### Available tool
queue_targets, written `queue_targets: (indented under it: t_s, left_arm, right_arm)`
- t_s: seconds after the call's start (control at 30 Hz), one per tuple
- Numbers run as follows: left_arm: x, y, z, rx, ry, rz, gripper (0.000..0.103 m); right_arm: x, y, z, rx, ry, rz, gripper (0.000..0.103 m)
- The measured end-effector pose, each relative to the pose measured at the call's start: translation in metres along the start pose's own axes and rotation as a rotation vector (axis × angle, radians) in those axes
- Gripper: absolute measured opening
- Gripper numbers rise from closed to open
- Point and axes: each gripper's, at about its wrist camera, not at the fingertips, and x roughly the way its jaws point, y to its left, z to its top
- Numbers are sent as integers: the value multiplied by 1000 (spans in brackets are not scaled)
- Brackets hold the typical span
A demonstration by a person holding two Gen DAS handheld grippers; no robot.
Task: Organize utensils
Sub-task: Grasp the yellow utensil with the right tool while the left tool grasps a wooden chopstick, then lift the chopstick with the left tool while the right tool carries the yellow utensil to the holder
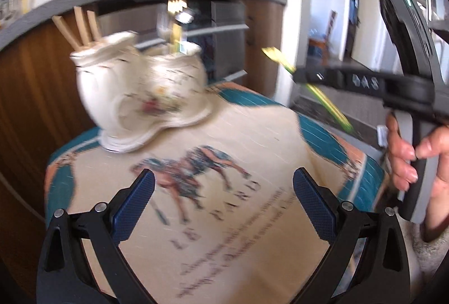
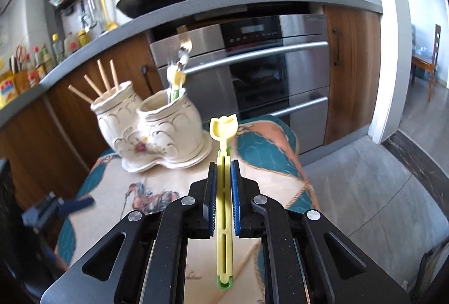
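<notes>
A white ceramic double-pot holder [image 2: 157,135] stands at the table's far end; it also shows in the left wrist view [image 1: 140,96]. Its left pot holds wooden chopsticks [image 2: 102,79]; its right pot holds forks and spoons [image 2: 178,71]. My right gripper [image 2: 223,163] is shut on a yellow-green plastic utensil [image 2: 223,141], held above the table to the right of the holder. That utensil [image 1: 314,82] and the right gripper [image 1: 297,76] show in the left wrist view too. My left gripper [image 1: 224,186] is open and empty over the tablecloth.
The small table has a cloth with a horse print [image 1: 196,172]. Behind stand an oven [image 2: 252,74] and a grey counter [image 2: 196,6] with pans. Grey floor [image 2: 364,191] lies to the right.
</notes>
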Motion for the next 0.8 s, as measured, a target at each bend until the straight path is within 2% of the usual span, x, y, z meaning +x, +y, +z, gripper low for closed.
queue_targets:
  t_s: [0.17,0.23,0.33,0.4,0.43,0.5,0.63,0.7,0.8]
  left_arm:
    - [26,-33,4,1,115,-87,97]
    - [37,-48,4,19,152,-85,90]
    - [49,-63,4,44,198,-87,76]
    - [56,-72,3,50,226,-90,63]
    - [59,-75,3,52,231,-85,59]
    - [64,-81,4,62,244,-76,42]
    - [70,-90,4,94,247,-48,25]
    - [70,-92,4,106,246,-35,10]
    - [72,-85,8,97,242,-30,5]
  right_arm:
    - [-11,-9,2,11,-30,-1,11]
    - [-13,-13,4,19,-38,10,11]
    - [-18,-14,4,22,-46,18,11]
    - [-21,-17,4,22,-51,19,11]
    - [-21,-19,4,24,-52,20,11]
    - [-23,-21,4,31,-54,21,11]
    - [-24,-23,3,40,-55,26,11]
    - [-25,-23,3,44,-57,27,11]
    - [-25,-23,2,41,-57,27,11]
